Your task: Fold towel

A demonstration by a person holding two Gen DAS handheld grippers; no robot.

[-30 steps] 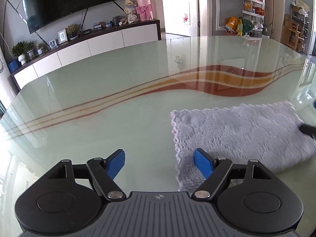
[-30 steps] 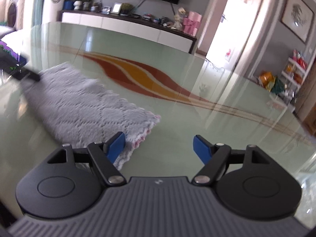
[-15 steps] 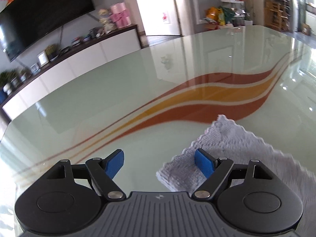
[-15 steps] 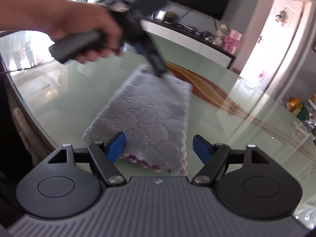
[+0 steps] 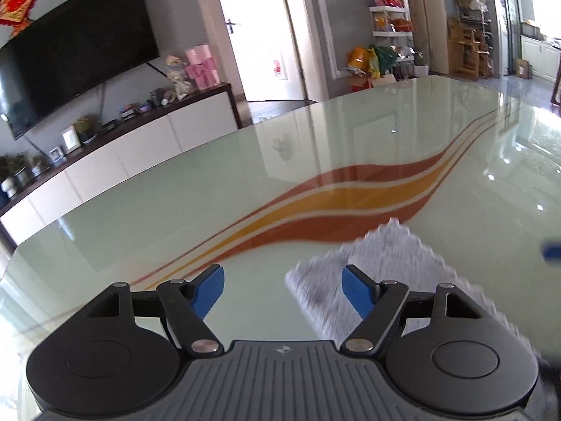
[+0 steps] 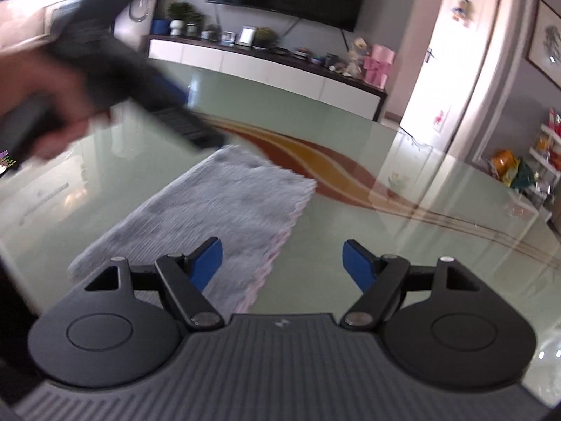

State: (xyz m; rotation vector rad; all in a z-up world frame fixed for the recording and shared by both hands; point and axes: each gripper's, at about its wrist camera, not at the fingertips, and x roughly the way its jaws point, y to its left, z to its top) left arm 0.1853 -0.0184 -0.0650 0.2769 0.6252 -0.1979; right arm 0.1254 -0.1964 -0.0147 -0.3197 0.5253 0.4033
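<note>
A grey towel with a pale pink scalloped edge (image 6: 217, 210) lies flat on the glass table (image 6: 350, 245). In the left wrist view the towel (image 5: 396, 259) is at lower right, its left corner between and below the fingers. My left gripper (image 5: 283, 293) is open and empty above that corner. My right gripper (image 6: 282, 263) is open and empty, its left finger over the towel's near right edge. The left gripper, held in a hand, shows blurred in the right wrist view (image 6: 175, 115) above the towel's far end.
The table has a red and orange wavy stripe (image 5: 350, 196). A white cabinet with plants, frames and a pink gift box (image 5: 200, 66) stands under a wall TV (image 5: 70, 66) beyond the table. A doorway and cluttered shelves (image 5: 389, 24) are at the back right.
Both grippers swung around the towel and stayed open. The left one rose and tilted up over the towel's corner; the right one now looks along the towel's length.
</note>
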